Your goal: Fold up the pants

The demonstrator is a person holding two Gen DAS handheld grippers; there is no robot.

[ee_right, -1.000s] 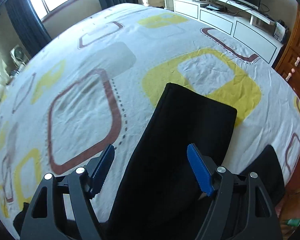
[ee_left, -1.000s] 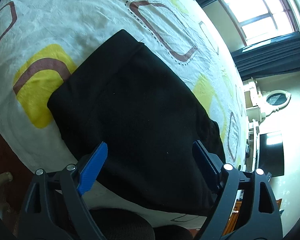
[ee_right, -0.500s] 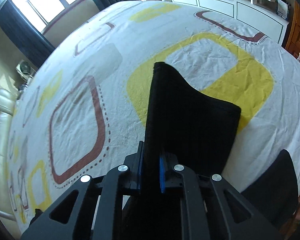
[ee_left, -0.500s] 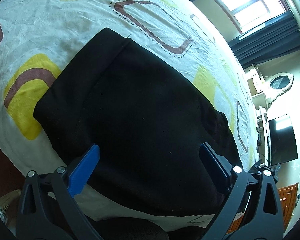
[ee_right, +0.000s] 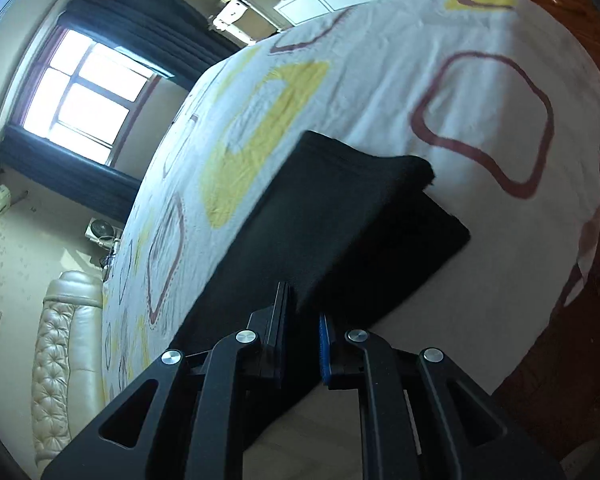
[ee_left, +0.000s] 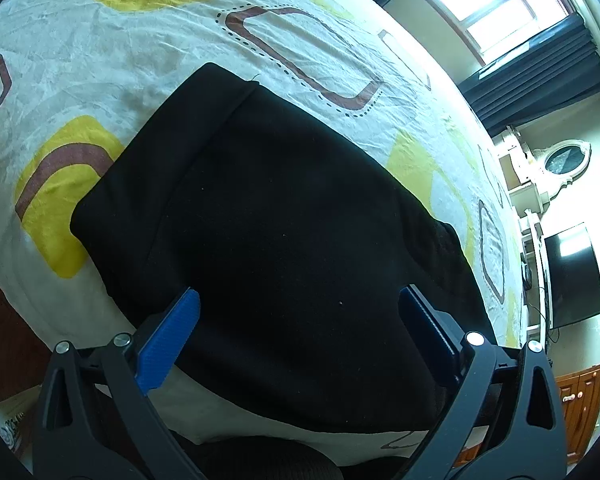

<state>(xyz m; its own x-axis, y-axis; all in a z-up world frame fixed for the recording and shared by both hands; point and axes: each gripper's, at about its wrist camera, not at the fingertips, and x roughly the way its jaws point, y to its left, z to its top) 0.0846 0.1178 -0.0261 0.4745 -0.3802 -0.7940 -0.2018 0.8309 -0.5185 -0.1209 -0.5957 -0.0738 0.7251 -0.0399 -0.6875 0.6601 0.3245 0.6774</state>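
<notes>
Black pants (ee_left: pixel 284 232) lie folded on a bed with a white sheet (ee_left: pixel 100 52) printed with yellow and brown squares. My left gripper (ee_left: pixel 296 332) is open just above the near part of the pants, its blue pads on either side of the cloth. My right gripper (ee_right: pixel 304 332) is shut on the black pants (ee_right: pixel 324 208) and holds one layer lifted off the sheet (ee_right: pixel 380 60); a lower layer (ee_right: pixel 412 240) stays flat beneath.
A window with dark curtains (ee_left: pixel 540 60), a white cabinet and a television (ee_left: pixel 572 276) stand beyond the bed. A beige leather sofa (ee_right: pixel 64 344) is at the left in the right wrist view. Wooden furniture (ee_left: pixel 580 400) is near the bed's edge.
My right gripper closed on the pants and has lifted and swung the layer, tilting the view strongly. My left gripper stayed open and shifted only slightly over the pants.
</notes>
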